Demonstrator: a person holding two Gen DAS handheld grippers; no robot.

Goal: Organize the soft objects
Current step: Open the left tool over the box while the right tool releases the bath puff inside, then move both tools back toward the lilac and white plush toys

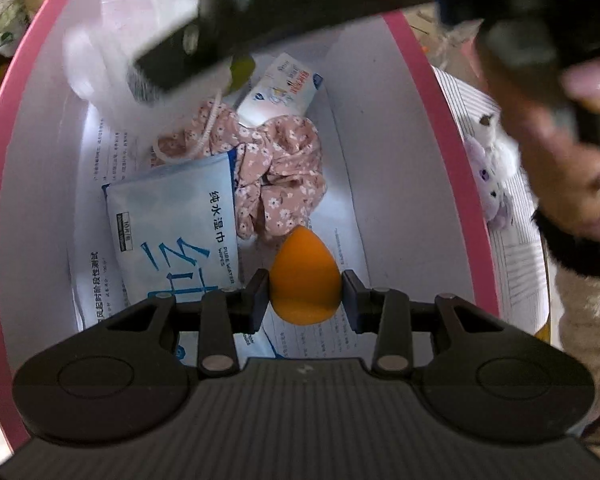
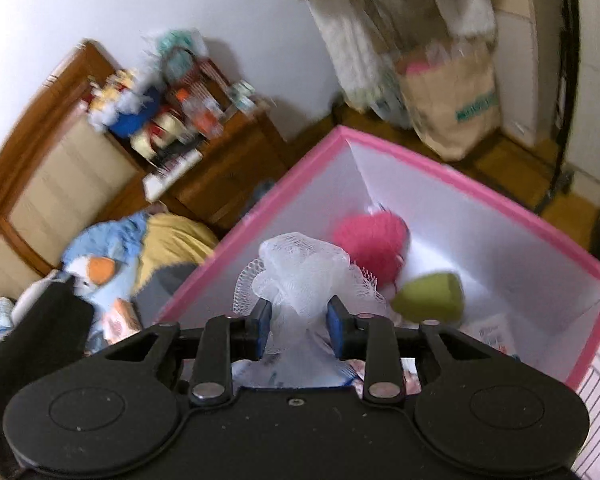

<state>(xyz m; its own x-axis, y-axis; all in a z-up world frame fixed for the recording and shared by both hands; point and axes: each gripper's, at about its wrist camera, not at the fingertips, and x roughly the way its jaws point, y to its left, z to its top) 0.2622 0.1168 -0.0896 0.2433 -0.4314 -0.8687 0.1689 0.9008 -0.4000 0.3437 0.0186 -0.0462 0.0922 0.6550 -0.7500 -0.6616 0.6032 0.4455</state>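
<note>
Both claws work over the pink-rimmed box [image 1: 432, 92], the landmark here. Left claw [image 1: 306, 294]: nearly closed, pads pressing the flanks of an orange sponge [image 1: 304, 280]; the sponge's long axis runs forward along the fingers, point leading, and it hangs inside the box above the wipes pack [image 1: 172, 228] and floral scrunchie [image 1: 280, 176] on the box floor. Right claw [image 2: 298, 322]: jaws narrow with a white mesh puff [image 2: 300, 276] between them, the pads at its sides, though whether they grip firmly is uncertain; the puff sits over the box's near corner, beside a pink pompom [image 2: 370, 240] and a green sponge [image 2: 428, 298]. The left claw is deeper in the box, so its release likely comes straight down.
</note>
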